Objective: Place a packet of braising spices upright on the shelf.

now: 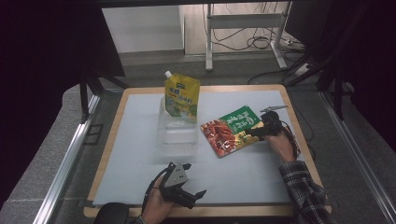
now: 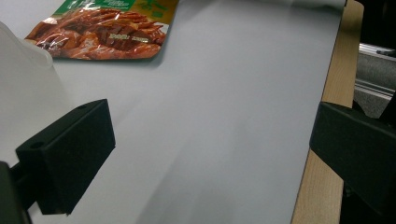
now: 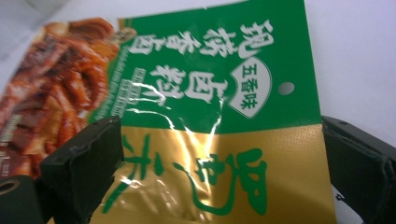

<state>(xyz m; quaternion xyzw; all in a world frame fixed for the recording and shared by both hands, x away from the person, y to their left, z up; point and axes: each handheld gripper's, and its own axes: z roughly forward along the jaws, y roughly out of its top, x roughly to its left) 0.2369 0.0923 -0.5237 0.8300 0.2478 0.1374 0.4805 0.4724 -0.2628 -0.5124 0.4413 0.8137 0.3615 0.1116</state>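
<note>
A flat snack packet (image 1: 230, 130), green and gold with red food printed on it, lies on the white mat (image 1: 135, 154) right of centre. My right gripper (image 1: 256, 129) is at its gold end. In the right gripper view the packet (image 3: 210, 93) lies between the two jaws, which stand wide apart on either side of it, so the right gripper (image 3: 219, 172) is open. My left gripper (image 1: 195, 179) hovers near the front edge, open and holding nothing. In the left gripper view the left gripper (image 2: 210, 158) faces bare mat, with the packet (image 2: 100, 30) farther off.
A yellow spout pouch (image 1: 182, 94) stands upright at the back centre, in or just behind a clear plastic container (image 1: 177, 134); the container's wall (image 2: 23, 79) is close to the left jaw. The wooden board edge (image 2: 327, 93) borders the mat. Cables and a stand lie beyond the table.
</note>
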